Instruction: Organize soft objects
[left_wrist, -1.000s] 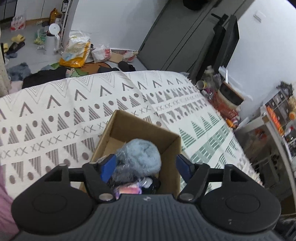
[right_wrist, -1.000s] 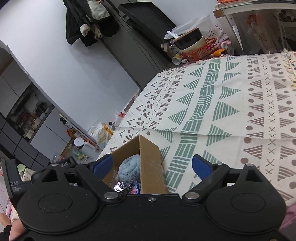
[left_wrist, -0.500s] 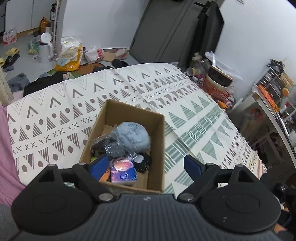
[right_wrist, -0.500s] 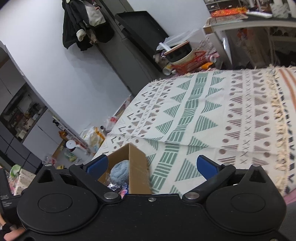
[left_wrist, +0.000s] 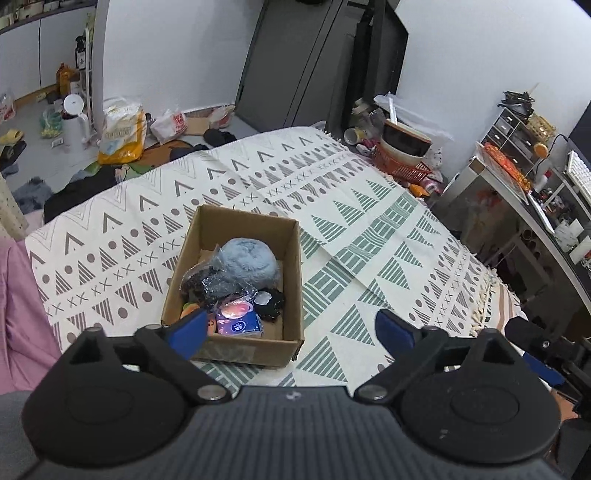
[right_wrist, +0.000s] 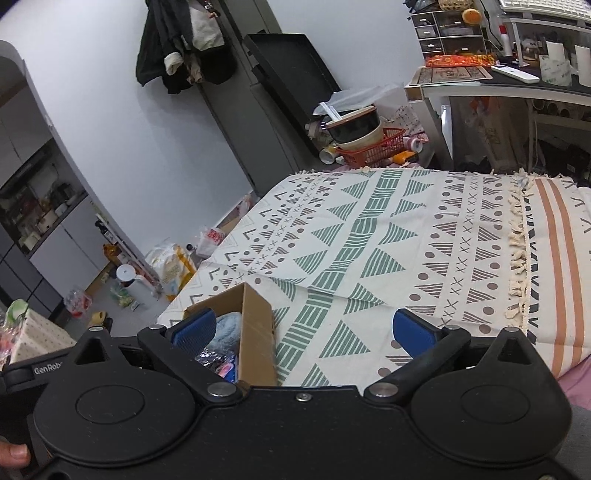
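Note:
An open cardboard box (left_wrist: 291, 258) stands on the patterned bedspread (left_wrist: 351, 229). Inside it lie a fluffy light-blue bundle (left_wrist: 247, 260), a crinkled clear bag with dark things (left_wrist: 207, 284), a pink-and-blue tissue pack (left_wrist: 238, 319) and a black-and-white soft item (left_wrist: 269, 302). My left gripper (left_wrist: 291, 326) is open and empty, held above the box's near side. In the right wrist view my right gripper (right_wrist: 304, 326) is open and empty too, with the box (right_wrist: 255, 328) and the blue bundle (right_wrist: 227, 328) low at the left between its fingers.
The bedspread (right_wrist: 369, 240) stretches far to the right, ending in a fringe beside an orange-striped cloth (right_wrist: 554, 266). A red basket with bowls (right_wrist: 373, 146) and a desk (right_wrist: 480, 85) stand past the bed. Bags and clutter (left_wrist: 122, 129) lie on the floor. Pink fabric (left_wrist: 18, 314) borders the left.
Both grippers have drawn back and up from the box, which now looks smaller and shows all its contents. The jaws stay open with nothing in them.

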